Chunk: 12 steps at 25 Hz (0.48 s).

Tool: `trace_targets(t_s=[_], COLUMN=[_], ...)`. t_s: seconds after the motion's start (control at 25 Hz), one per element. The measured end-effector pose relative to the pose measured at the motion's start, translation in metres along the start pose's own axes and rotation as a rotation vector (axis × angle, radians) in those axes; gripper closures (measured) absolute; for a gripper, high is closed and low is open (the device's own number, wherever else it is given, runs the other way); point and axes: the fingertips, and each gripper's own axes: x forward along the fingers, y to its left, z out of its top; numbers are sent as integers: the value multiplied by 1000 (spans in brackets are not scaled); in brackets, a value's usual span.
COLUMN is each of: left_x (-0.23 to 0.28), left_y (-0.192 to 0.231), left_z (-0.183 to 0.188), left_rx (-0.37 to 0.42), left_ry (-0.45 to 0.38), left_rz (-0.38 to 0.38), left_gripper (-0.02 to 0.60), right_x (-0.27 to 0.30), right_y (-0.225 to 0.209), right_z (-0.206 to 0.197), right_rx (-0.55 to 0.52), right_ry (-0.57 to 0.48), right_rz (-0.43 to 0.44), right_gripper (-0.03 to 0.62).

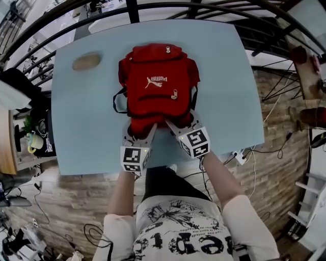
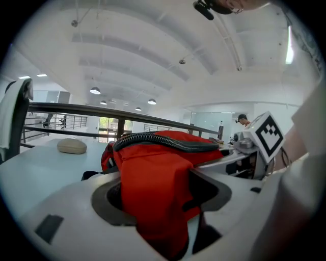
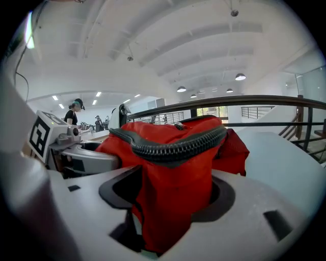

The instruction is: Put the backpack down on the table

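Note:
The red backpack (image 1: 158, 86) lies flat on the pale blue table (image 1: 229, 76), logo side up, its black straps at the sides. Both grippers sit at its near end. My left gripper (image 1: 139, 135) is open, and a fold of the backpack's red fabric (image 2: 153, 188) hangs loosely between its jaws with a dark gap beside it. My right gripper (image 1: 183, 125) is also open around a fold of the backpack (image 3: 173, 173) under the black zipper, with a gap on the left side. Each gripper view shows the other gripper alongside.
A flat tan stone-like object (image 1: 86, 61) rests on the table's far left. A dark railing (image 1: 204, 7) curves beyond the far edge. Cables and a power strip (image 1: 239, 155) lie on the brick-pattern floor to the right. A cluttered shelf (image 1: 30, 137) stands to the left.

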Motion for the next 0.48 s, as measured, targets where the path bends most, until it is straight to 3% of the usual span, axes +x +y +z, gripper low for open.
trace_targets(t_s=[0.24, 0.48], left_x=[-15, -47], left_y=[7, 0], left_z=[4, 21], left_rx=[1, 27], left_ry=[-90, -116], left_rz=[126, 165], left_gripper=[250, 250], right_x=[-24, -63], right_y=[-3, 1], right_z=[-10, 18], right_rx=[16, -13], right_ry=[-45, -115], right_rz=[-80, -126], right_gripper=[220, 227])
